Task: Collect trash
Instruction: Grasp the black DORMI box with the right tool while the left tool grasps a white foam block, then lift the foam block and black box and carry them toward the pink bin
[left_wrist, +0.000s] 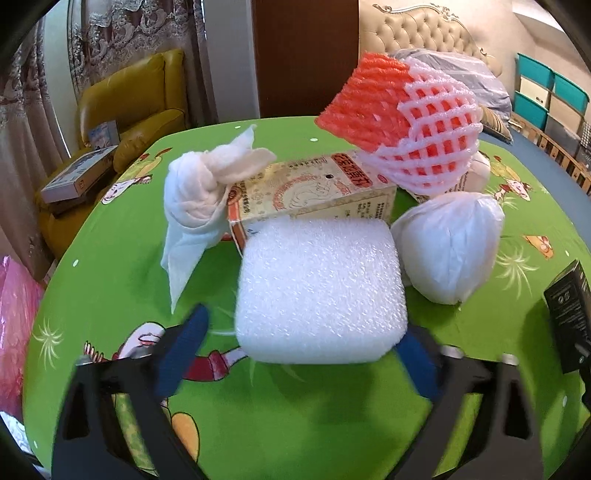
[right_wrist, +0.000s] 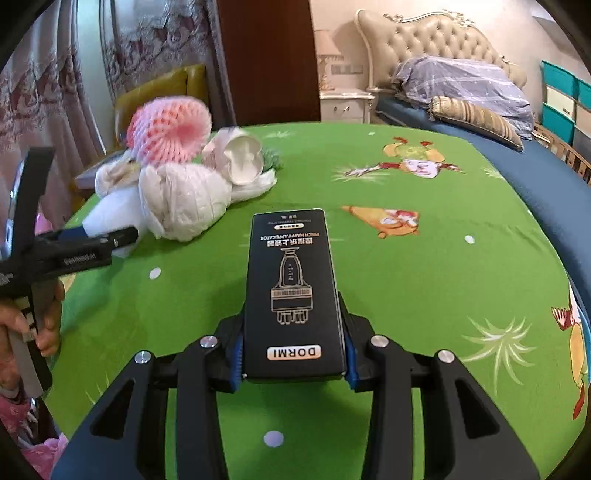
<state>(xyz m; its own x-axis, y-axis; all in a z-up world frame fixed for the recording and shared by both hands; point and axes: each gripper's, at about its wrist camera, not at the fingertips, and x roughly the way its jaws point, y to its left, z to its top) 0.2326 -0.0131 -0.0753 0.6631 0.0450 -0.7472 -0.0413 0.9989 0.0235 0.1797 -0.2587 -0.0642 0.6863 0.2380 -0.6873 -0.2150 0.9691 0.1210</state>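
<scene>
A white foam block (left_wrist: 321, 288) lies on the green cartoon tablecloth (left_wrist: 110, 280), in front of a printed carton (left_wrist: 314, 188). Around it lie a knotted white tissue (left_wrist: 195, 195), an orange-and-pink foam net (left_wrist: 402, 122) and a balled white plastic bag (left_wrist: 450, 247). My left gripper (left_wrist: 303, 328) straddles the foam block, open; a gap shows beside its left finger (left_wrist: 188, 339). My right gripper (right_wrist: 294, 347) is shut on a black DORMI box (right_wrist: 291, 280), held above the cloth. The same pile (right_wrist: 184, 199), with a crushed paper cup (right_wrist: 243, 158), shows at the left of the right wrist view.
A pink plastic bag (left_wrist: 18, 332) hangs off the table's left edge. A yellow armchair (left_wrist: 129, 103) holding a flat box stands behind the table. A bed (right_wrist: 480, 122) with pillows runs along the right side. A hand (right_wrist: 44, 332) holds the left gripper's handle.
</scene>
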